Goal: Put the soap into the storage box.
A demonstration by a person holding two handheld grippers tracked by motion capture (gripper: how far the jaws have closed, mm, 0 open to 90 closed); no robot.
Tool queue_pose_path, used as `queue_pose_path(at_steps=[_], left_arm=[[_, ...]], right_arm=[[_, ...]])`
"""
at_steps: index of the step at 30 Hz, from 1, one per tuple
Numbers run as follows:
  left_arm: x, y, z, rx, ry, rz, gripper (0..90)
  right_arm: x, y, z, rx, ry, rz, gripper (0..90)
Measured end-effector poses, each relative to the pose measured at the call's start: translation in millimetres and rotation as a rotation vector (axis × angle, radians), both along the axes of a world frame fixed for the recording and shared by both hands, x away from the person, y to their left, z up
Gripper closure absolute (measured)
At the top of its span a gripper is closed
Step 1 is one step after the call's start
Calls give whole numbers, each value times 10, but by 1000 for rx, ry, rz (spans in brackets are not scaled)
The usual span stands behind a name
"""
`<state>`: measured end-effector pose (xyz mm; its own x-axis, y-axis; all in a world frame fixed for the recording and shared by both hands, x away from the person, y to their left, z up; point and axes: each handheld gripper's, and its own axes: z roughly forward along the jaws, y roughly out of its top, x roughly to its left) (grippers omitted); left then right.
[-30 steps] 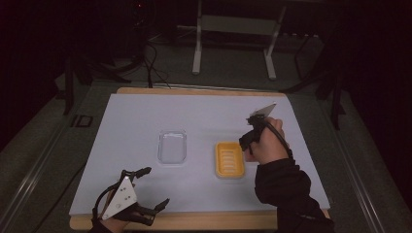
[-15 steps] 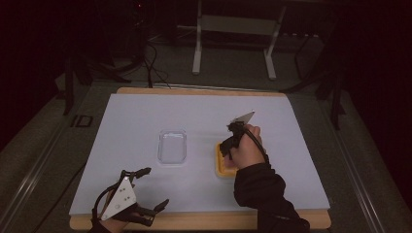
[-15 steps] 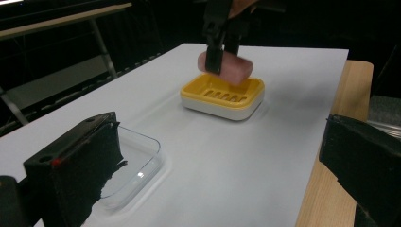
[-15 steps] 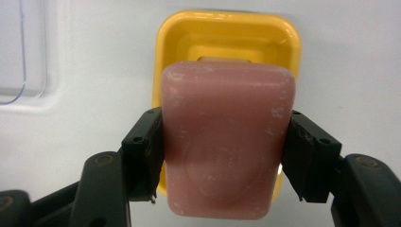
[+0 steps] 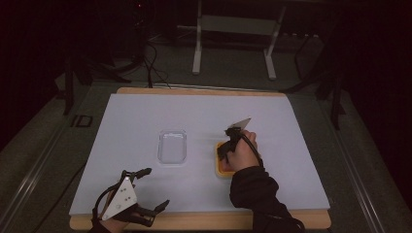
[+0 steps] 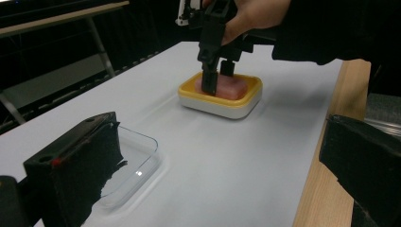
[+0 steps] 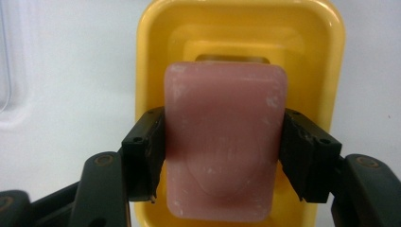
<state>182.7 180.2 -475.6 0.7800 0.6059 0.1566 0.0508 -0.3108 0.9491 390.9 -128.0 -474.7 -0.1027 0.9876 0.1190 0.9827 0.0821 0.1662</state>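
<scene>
A pink soap bar [image 7: 224, 142] sits between the pads of my right gripper [image 7: 224, 153], which is shut on its two long sides. The bar is down inside a yellow soap dish [image 7: 236, 33] with a white base. In the high view the right gripper [image 5: 224, 153] points down over the dish [image 5: 223, 171] at centre right. From the left gripper view the soap [image 6: 231, 88] lies low in the dish [image 6: 222, 101]. My left gripper [image 5: 156, 187] rests at the near left edge, open and with nothing between its fingers.
A clear shallow plastic tray [image 5: 172, 146] lies left of the dish, close to the left gripper's jaw in the left gripper view [image 6: 135, 163]. The white mat [image 5: 145, 116] covers a wooden table [image 5: 311, 221]. Stands and cables sit beyond the far edge.
The right hand has come down and to the left with the soap, from above the dish's right side into the dish. The left gripper has stayed put.
</scene>
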Motion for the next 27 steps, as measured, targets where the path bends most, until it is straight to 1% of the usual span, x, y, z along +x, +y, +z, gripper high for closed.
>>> queue_pose_path(at_steps=[2, 8, 9, 12, 13, 14, 16, 17, 18, 19, 20, 21, 22, 23, 24, 25, 26, 27], left_arm=[[0, 0, 0, 0, 0, 0, 6], [3, -3, -3, 5, 2, -3, 5], [2, -3, -2, 2, 3, -4, 6], [3, -1, -2, 4, 3, -2, 6], [4, -1, -2, 4, 4, -2, 6], [5, -1, -2, 3, 3, -3, 6], [4, -4, -3, 3, 3, -3, 6], [3, -5, -4, 5, 3, -3, 6], [3, -4, -2, 3, 3, -3, 6], [3, -3, -2, 3, 2, -3, 5], [3, -3, -2, 3, 2, -3, 6], [4, -4, -4, 4, 3, -1, 5], [5, -5, -4, 4, 3, -1, 5], [5, -5, -4, 4, 3, -1, 6], [5, -8, -6, 3, 4, -2, 6], [5, -8, -6, 3, 4, -2, 6], [6, -9, -7, 5, 5, -2, 5], [6, -9, -7, 5, 5, -2, 5]], right_arm=[[11, 3, -13, -2, 4, -4, 375], [43, 25, -33, -8, -3, 5, 363], [57, 37, -20, -1, 6, 6, 338], [54, 36, 16, 9, 1, 14, 317], [52, 33, 43, 11, 1, 22, 310], [39, 32, 107, 10, -10, 46, 300], [35, 28, 129, 8, -11, 54, 300], [21, 15, 179, -1, -19, 97, 290], [17, 8, 193, 2, -17, 105, 289], [10, -3, 209, -3, -24, 136, 285], [10, -3, 209, -3, -24, 136, 285], [-8, -36, 253, 6, -51, 167, 278], [-19, -47, 269, 4, -71, 193, 263], [-19, -47, 269, 4, -71, 193, 263], [-45, -84, 312, 17, -115, 236, 270], [-61, -102, 335, 22, -145, 267, 262], [-75, -124, 355, 30, -162, 292, 249], [-92, -149, 373, 41, -167, 303, 226]])
